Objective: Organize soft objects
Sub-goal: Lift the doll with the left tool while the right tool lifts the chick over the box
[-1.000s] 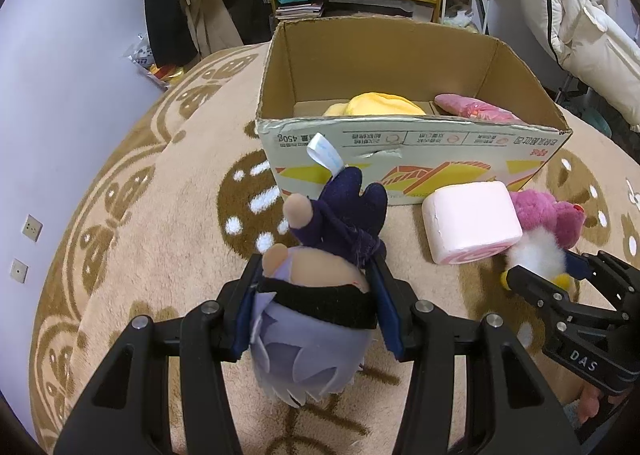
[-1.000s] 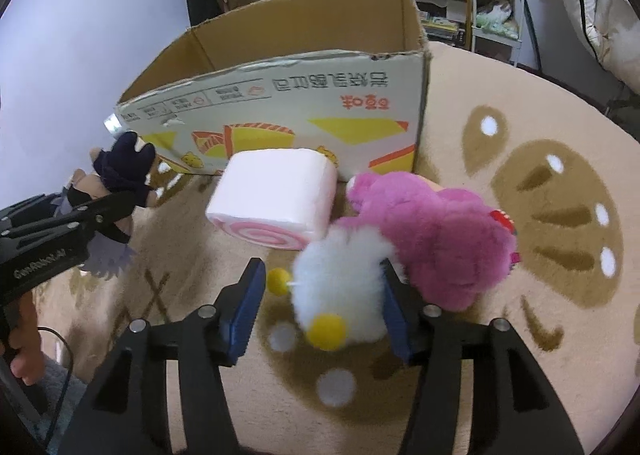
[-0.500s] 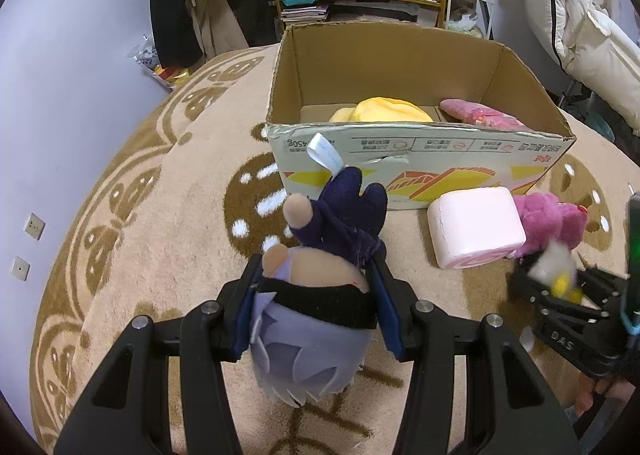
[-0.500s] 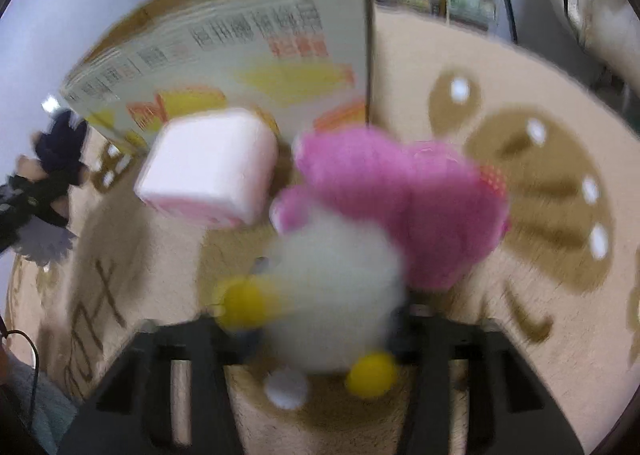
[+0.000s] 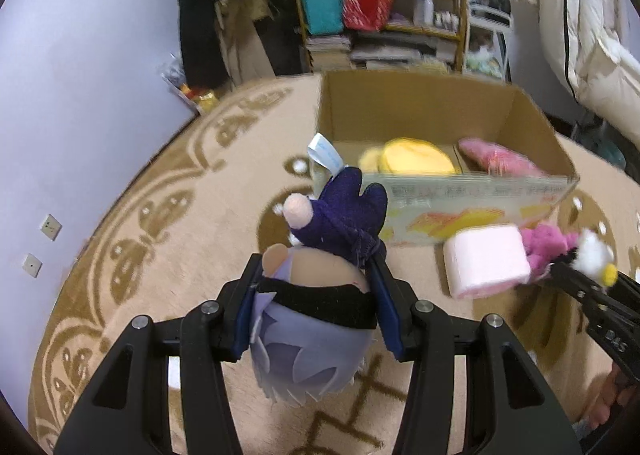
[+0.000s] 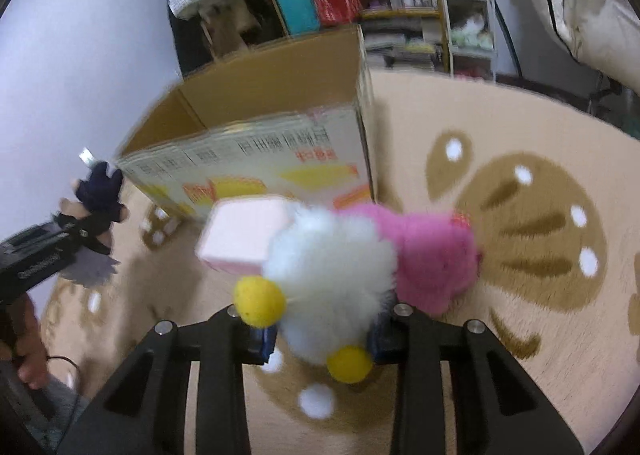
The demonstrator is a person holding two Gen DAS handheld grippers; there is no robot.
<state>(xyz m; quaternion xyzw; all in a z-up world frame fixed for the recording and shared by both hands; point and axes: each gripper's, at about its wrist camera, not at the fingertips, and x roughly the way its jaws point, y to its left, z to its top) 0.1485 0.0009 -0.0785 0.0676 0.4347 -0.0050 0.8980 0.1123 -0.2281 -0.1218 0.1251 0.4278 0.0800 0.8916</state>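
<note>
My left gripper (image 5: pixel 316 307) is shut on a purple-and-grey plush doll (image 5: pixel 320 295) and holds it above the rug, short of the cardboard box (image 5: pixel 440 103). The box holds a yellow plush (image 5: pixel 412 157) and a pink plush (image 5: pixel 496 157). My right gripper (image 6: pixel 324 335) is shut on a white fluffy plush with yellow feet (image 6: pixel 328 279), lifted off the rug; it shows at the right of the left wrist view (image 5: pixel 594 257). A pink cube cushion (image 6: pixel 244 235) and a magenta plush (image 6: pixel 432 255) lie by the box front (image 6: pixel 256 159).
A round beige rug with brown patterns (image 5: pixel 160 215) covers the floor. A lilac wall (image 5: pixel 80 95) stands at the left. Shelves with bags and bottles (image 5: pixel 380 7) stand behind the box. White bedding (image 5: pixel 600 55) hangs at the right.
My right gripper closed on the white plush and lifted it. My left gripper rose with the doll and moved toward the box.
</note>
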